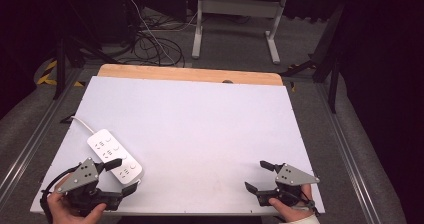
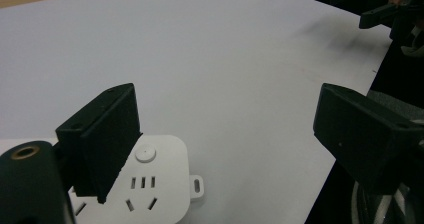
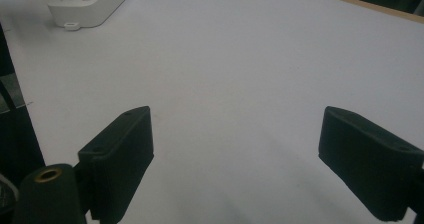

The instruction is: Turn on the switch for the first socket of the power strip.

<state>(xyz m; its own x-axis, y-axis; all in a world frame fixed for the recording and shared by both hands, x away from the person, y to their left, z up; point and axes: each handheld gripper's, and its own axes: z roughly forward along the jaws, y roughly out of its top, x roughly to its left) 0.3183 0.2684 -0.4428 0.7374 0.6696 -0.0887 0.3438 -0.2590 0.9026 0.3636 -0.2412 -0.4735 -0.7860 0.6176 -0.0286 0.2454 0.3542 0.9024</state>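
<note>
The power strip (image 1: 114, 155) looked like smooth white plastic with a faint sheen. The table (image 1: 200, 124) carried a matt white, paper-like top, with a bare strip of pale wood (image 1: 190, 74) along its far edge. The left gripper (image 1: 120, 175) and right gripper (image 1: 259, 175) had matt black plastic jaws, finely ribbed on the pads (image 3: 120, 169), under dull grey plates.

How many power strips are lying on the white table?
1. The white power strip lies near the table's front left corner, just ahead of the left gripper, whose jaws stand open.
</note>
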